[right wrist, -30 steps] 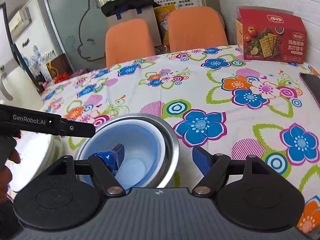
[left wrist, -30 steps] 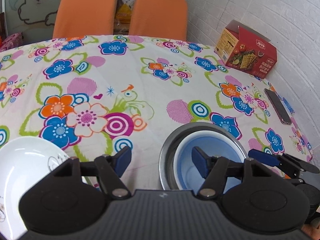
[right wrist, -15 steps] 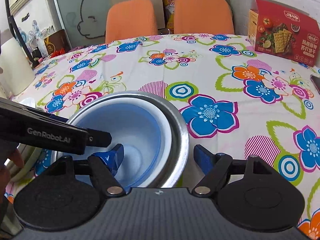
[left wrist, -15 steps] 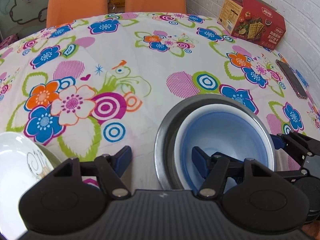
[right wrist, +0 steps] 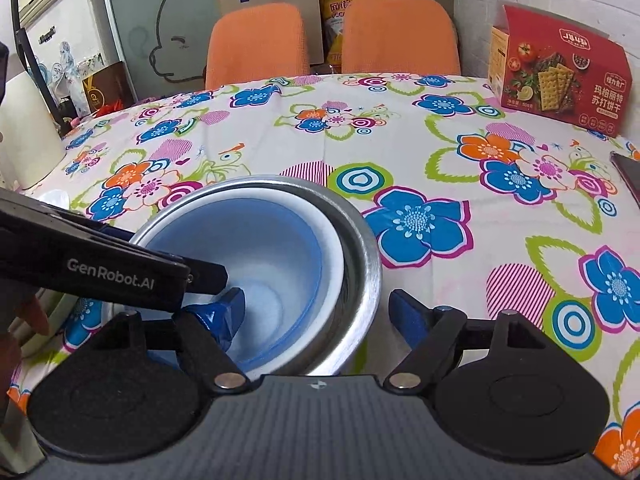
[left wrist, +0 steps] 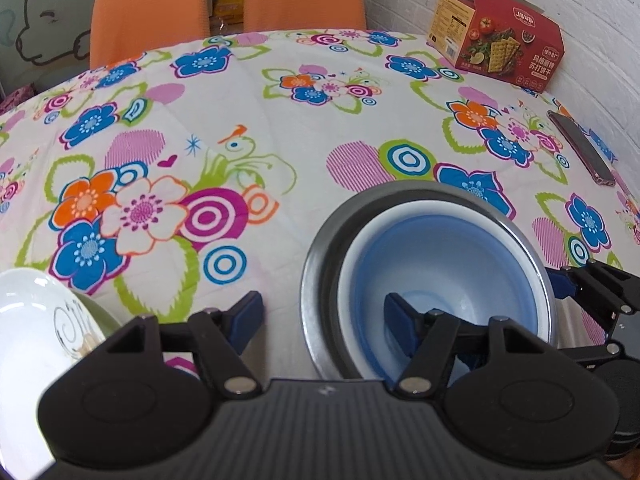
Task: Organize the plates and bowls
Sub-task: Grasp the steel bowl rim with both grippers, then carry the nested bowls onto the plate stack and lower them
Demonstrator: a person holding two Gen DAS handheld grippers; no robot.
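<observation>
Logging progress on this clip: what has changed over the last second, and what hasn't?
Both grippers closed in on the nested bowls: the left gripper and right gripper each straddle the rim, one finger inside the blue bowl, one outside the steel bowl. Fingers stayed open, nothing gripped. The bowls, white plate and cracker box stayed put.

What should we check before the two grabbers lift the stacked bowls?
1. Blue bowl nested inside metal bowl: ok.
2. Left gripper straddles the bowls' left rim, one finger inside, one outside: ok.
3. Right gripper straddles the right rim likewise: ok.
4. Fingers closed on the rims: not ok, both are open.
5. White plate apart from the bowls: ok.
6. Phone clear of the bowls: ok.
</observation>
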